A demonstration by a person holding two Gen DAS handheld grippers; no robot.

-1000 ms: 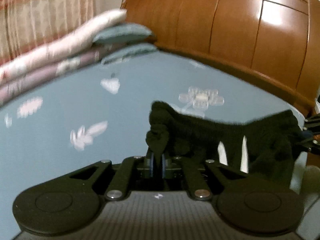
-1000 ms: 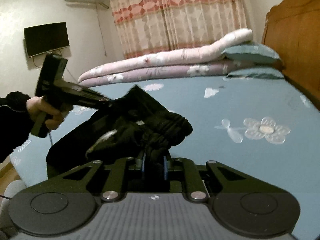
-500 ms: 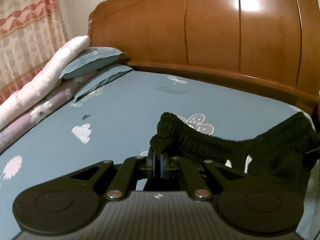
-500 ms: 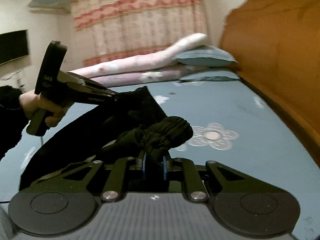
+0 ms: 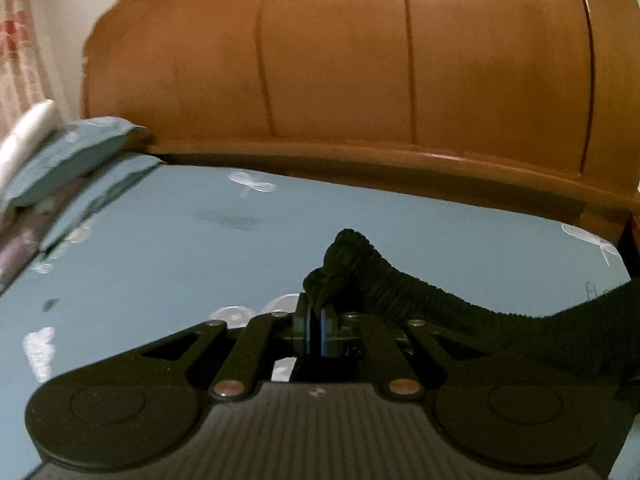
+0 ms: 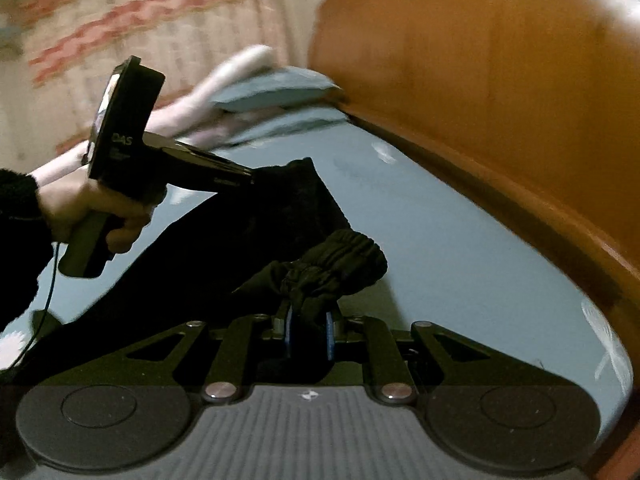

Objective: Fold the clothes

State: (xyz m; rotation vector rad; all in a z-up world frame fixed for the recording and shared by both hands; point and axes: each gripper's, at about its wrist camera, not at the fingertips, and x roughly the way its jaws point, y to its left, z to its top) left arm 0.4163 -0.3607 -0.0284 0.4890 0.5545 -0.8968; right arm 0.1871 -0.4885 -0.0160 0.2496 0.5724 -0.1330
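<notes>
— What have you got, closest in?

— My left claw is clenched on a bunched corner of the black garment; the blue pads are nearly together with a knot of ribbed cloth pinched between them. My right claw grips another gathered edge of the same garment, an elasticated hem puckered just above the pads.

— And where does the garment sit?

— It is strung between the two claws, above the blue bedsheet. From the left wrist it runs off to the right and is cut off by the frame edge. From the right wrist it fills the lower left as a dark mass; I cannot tell folds from shadow there, nor what sort of garment it is.

— Can you see the other hand?

— From the right wrist, yes: my left hand in a dark sleeve wraps the handle, with a thin cable hanging below it.

— Further back?

— A blue pillow on folded pink quilts, blurred. Behind them the wooden headboard, with a glare at the top, and a striped curtain, smeared by motion.
</notes>
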